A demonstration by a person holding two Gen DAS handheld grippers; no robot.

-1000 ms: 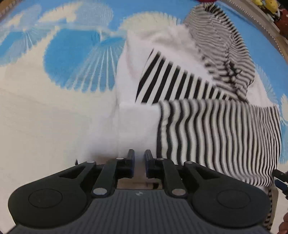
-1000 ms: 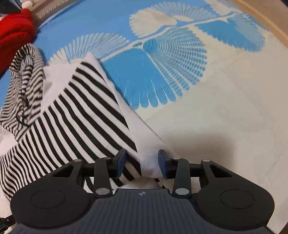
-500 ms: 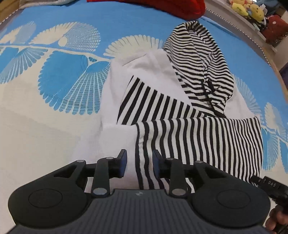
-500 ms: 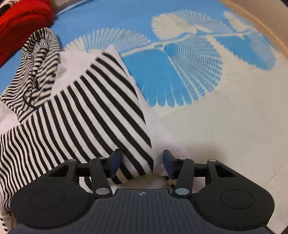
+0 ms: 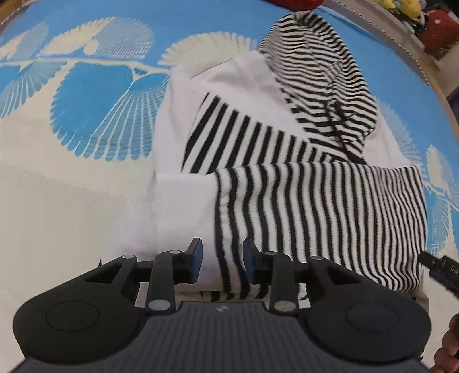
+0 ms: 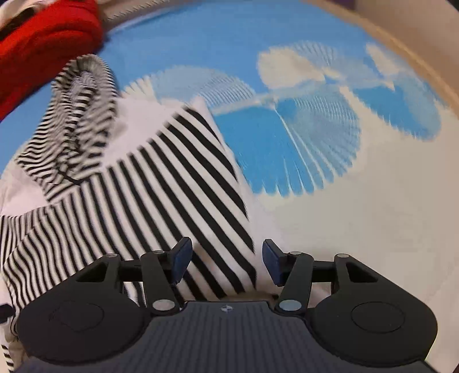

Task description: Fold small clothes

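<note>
A small white hoodie with black-and-white striped sleeves and hood [image 5: 287, 160] lies on the blue and cream patterned cover, its sleeves folded across the body. It also shows in the right wrist view [image 6: 149, 183]. My left gripper [image 5: 222, 265] is open over the near hem, its jaws either side of the striped sleeve's edge. My right gripper [image 6: 225, 264] is open wide over the near edge of the wide-striped sleeve [image 6: 200, 206]. Neither grips cloth. The right gripper's tip [image 5: 441, 268] shows at the left view's right edge.
A red garment [image 6: 43, 43] lies at the far left beyond the hood. The cover's raised trimmed edge [image 5: 401, 48] runs along the far right, with soft toys [image 5: 401, 11] behind it. The patterned cover [image 5: 71, 200] spreads left of the hoodie.
Both grippers have opened wider over the last second. The left gripper was nearly shut at the hem and now stands open; both views shifted slightly over the hoodie.
</note>
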